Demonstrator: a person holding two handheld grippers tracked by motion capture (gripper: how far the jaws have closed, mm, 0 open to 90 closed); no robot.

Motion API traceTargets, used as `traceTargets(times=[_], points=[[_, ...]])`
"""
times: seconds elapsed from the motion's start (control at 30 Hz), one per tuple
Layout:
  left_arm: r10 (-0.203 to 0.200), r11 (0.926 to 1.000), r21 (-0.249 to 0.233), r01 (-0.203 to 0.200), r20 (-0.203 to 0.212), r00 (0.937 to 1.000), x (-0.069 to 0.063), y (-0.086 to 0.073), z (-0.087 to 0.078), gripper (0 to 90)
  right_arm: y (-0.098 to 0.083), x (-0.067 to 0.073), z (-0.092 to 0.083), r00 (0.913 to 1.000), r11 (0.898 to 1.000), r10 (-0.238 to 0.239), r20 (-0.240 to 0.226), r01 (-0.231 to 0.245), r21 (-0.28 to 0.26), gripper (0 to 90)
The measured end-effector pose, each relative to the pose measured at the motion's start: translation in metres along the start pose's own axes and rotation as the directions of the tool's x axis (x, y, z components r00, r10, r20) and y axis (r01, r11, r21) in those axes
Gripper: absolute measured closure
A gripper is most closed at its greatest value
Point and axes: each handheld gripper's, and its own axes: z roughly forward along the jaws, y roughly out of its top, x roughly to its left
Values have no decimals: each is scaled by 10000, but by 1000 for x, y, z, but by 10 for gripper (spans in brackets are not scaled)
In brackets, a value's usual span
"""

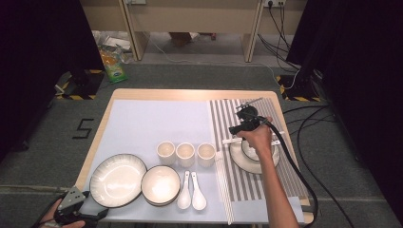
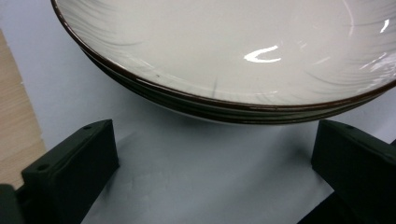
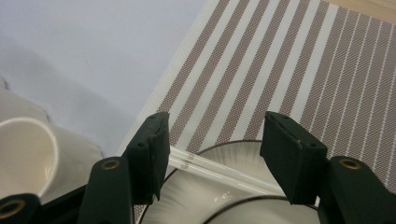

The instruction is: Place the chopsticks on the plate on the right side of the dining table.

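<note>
My right gripper (image 1: 243, 118) hangs over the striped placemat (image 1: 247, 180) near the bench's far right corner, its fingers (image 3: 152, 154) spread about halfway with nothing clamped between them. Just below them a pair of white chopsticks (image 3: 219, 168) lies across the rim of the plate (image 3: 182, 200) with a small bowl (image 1: 251, 151) sitting in it; the finger pads stand clear of both. Left of that plate, three cups (image 1: 186, 154) line up on the pale blue mat (image 1: 157, 123), the nearest close to the placemat's edge. The far half of the blue mat is bare. My left gripper (image 1: 76, 211) sits at the near left corner of the bench, fingers (image 2: 74, 163) wide apart and holding nothing, with the big plate (image 2: 224, 51) right ahead, its rim just past the tips. Beside it a bowl (image 1: 160, 185) and two spoons (image 1: 191, 192) crowd the near edge
</note>
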Motion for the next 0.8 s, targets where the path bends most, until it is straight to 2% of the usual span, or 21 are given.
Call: traceTargets(times=[0.1,0.27,0.7,0.8], points=[[-10,10000,-11,10,0,10000,0,0,0,0,-2,-2,-9,10000,9999,20,71,-19,-120,422],[1,10000,8,-1,-2,10000,0,0,0,0,-4,0,-16,9999,9996,53,-93,-56,-291,420],[-7,10000,-7,7,7,10000,0,0,0,0,-11,16,-9,9981,9985,-423,-442,406,-378,420],[-6,10000,-15,6,4,10000,0,0,0,0,-12,19,-9,9967,9980,-490,-651,462,-433,420]])
